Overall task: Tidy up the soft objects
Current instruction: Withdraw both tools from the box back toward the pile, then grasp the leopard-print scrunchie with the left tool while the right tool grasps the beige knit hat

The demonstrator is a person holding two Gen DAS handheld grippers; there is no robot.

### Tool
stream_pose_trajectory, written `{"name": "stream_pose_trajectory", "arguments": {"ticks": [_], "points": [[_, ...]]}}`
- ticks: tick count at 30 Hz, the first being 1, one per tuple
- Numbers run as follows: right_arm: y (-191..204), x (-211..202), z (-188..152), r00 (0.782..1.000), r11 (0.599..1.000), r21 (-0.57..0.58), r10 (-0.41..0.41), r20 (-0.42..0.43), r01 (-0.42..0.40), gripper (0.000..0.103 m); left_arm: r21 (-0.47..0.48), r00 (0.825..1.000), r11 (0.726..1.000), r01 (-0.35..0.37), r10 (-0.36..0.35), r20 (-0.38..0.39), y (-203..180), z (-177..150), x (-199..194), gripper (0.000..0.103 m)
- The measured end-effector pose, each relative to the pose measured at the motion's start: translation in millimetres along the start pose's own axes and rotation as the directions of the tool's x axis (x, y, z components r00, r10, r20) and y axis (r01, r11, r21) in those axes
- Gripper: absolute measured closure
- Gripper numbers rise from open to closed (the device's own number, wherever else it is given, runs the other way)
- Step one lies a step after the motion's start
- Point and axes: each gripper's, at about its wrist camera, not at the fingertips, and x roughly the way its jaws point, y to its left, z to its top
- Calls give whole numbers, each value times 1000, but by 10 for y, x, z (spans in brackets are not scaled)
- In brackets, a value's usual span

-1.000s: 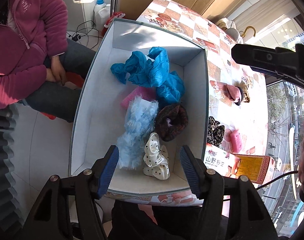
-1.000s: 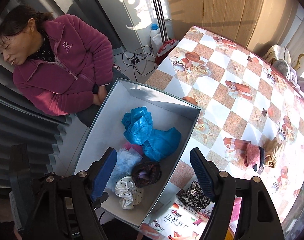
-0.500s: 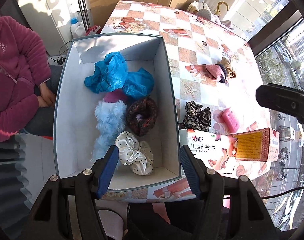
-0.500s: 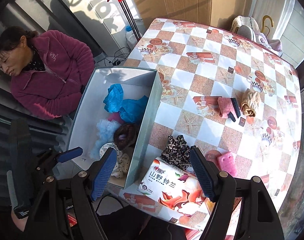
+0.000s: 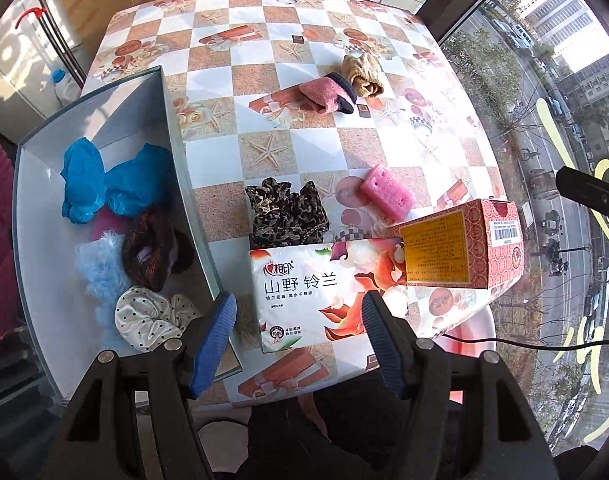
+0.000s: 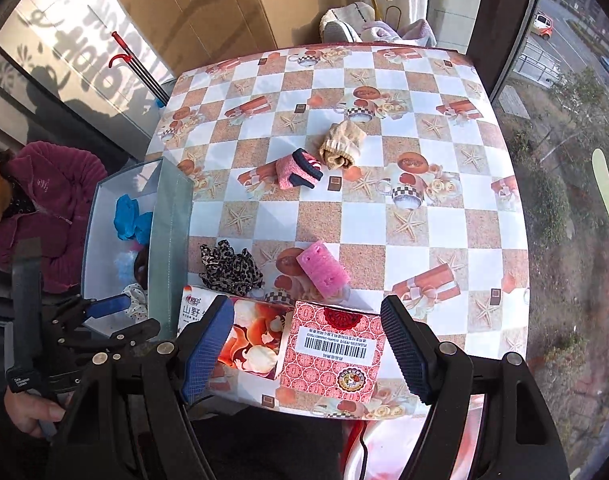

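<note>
A grey box [image 5: 176, 152] at the table's left edge holds blue cloths [image 5: 104, 184], a dark scrunchie [image 5: 148, 252], a fluffy light-blue piece [image 5: 100, 276] and a polka-dot scrunchie [image 5: 148, 316]. On the table lie a leopard scrunchie [image 5: 286, 212] [image 6: 228, 268], a pink sponge [image 5: 386, 190] [image 6: 324, 274], a pink sock [image 5: 324, 94] [image 6: 296, 170] and a beige sock [image 5: 362, 74] [image 6: 342, 146]. My left gripper [image 5: 300, 340] is open and empty above a tissue pack [image 5: 304, 284]. My right gripper [image 6: 308, 344] is open and empty above a red carton [image 6: 332, 356].
The red carton [image 5: 464, 248] lies at the table's near right edge beside the tissue pack [image 6: 244, 340]. A person in a magenta jacket [image 6: 36, 208] sits left of the box. A mop [image 6: 140, 68] and cardboard [image 6: 208, 4] stand behind the table. A window is on the right.
Both grippers have swung right, from over the box to over the table's near edge. Both stay open and empty. The objects have not moved.
</note>
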Motion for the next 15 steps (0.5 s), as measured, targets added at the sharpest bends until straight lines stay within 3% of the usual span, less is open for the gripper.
{"name": "stream_pose_trajectory", "arguments": {"ticks": [8,15], "points": [[-454,107,314,998,993,-102,-65,-1,64,26,25,993,1000,-5,8,-117,-283,370,463,34],[-666,661,815,997,986,-156,-60,-55,51,26,3,976,998,-68,67,-207,-318,644,849,34]]}}
